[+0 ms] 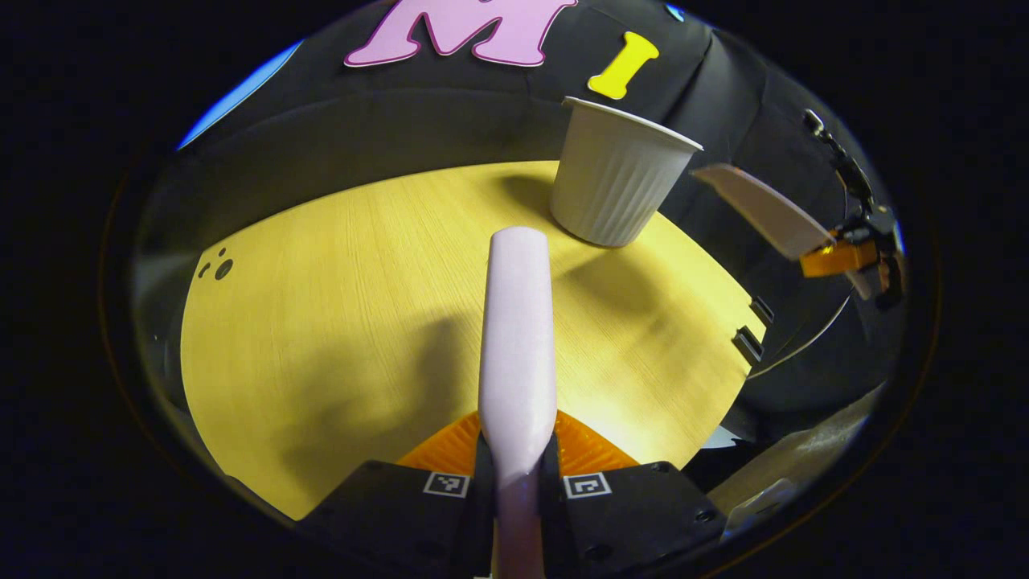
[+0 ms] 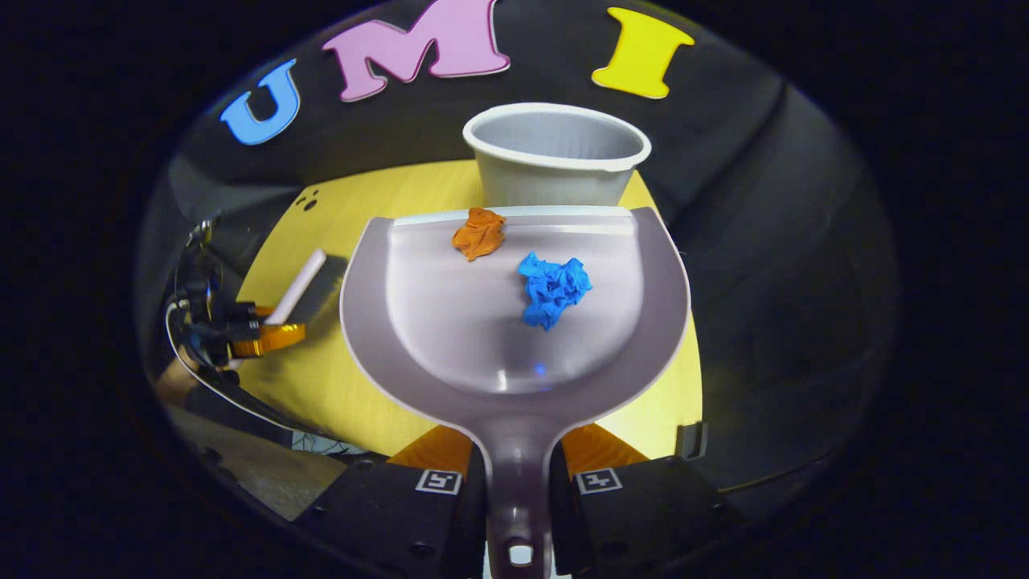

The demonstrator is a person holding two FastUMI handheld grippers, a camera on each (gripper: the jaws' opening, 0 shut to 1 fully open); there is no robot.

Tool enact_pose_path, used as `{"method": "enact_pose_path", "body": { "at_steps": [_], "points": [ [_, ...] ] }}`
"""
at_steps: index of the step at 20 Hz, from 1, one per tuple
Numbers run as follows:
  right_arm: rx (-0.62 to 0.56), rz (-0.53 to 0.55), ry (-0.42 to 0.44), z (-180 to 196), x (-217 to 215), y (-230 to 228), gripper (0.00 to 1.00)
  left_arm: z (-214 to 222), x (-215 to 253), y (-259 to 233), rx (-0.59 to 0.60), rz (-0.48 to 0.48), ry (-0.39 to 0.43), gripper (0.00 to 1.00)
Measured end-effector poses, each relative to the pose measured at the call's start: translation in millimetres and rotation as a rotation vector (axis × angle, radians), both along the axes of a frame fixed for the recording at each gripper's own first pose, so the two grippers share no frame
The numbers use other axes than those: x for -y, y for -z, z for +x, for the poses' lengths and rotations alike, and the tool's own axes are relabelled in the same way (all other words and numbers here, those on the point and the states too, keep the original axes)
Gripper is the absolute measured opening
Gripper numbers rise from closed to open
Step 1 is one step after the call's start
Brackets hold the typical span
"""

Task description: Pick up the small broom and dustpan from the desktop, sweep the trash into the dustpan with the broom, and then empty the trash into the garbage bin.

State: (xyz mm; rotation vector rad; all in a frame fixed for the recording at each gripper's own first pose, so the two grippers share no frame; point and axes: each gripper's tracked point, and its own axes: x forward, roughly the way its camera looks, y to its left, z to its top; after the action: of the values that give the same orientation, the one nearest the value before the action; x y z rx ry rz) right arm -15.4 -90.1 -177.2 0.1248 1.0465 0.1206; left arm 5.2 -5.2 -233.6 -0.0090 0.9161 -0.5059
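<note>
Left gripper view, left hand-held gripper: pinching broom handle, which sticks fwd over yellow wood tabletop.
Bin: white ribbed, upright at far tabletop edge, right of broom.
Far right: other hand-held gripper w/ dustpan, held off the tabletop edge.
Right gripper view, right hand-held gripper: clamped on dustpan handle; pan roughly level, front lip just before bin.
Trash: orange wad near lip, blue wad mid-pan.
Left side: broom in other gripper.

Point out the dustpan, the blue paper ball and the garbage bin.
dustpan [image 2: 450,322]: right gripper view, bare pan floor.
blue paper ball [image 2: 553,289]: right gripper view, its middle.
garbage bin [image 1: 615,185]: left gripper view, ribbed outer wall.
</note>
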Motion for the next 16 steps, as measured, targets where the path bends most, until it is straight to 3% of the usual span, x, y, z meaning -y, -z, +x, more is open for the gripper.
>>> {"method": "enact_pose_path", "body": {
  "at_steps": [3, 9, 14, 16],
  "points": [
    [0.029, -0.027, 0.055, 21, 26, -28, 0.37, -10, -3, 3, -0.01, -0.023, 0.005, 0.28],
    [0.069, -0.186, 0.088, 81, 82, -64, 0.36, -13, -12, 7, -0.006, -0.041, -0.001, 0.28],
    [0.023, -0.384, 0.017, 128, 115, -76, 0.36, -15, -25, 10, -0.009, -0.05, -0.019, 0.28],
    [-0.005, -0.407, -0.008, 145, 118, -80, 0.37, -16, -29, 11, -0.005, -0.046, -0.023, 0.28]
  ]
}}
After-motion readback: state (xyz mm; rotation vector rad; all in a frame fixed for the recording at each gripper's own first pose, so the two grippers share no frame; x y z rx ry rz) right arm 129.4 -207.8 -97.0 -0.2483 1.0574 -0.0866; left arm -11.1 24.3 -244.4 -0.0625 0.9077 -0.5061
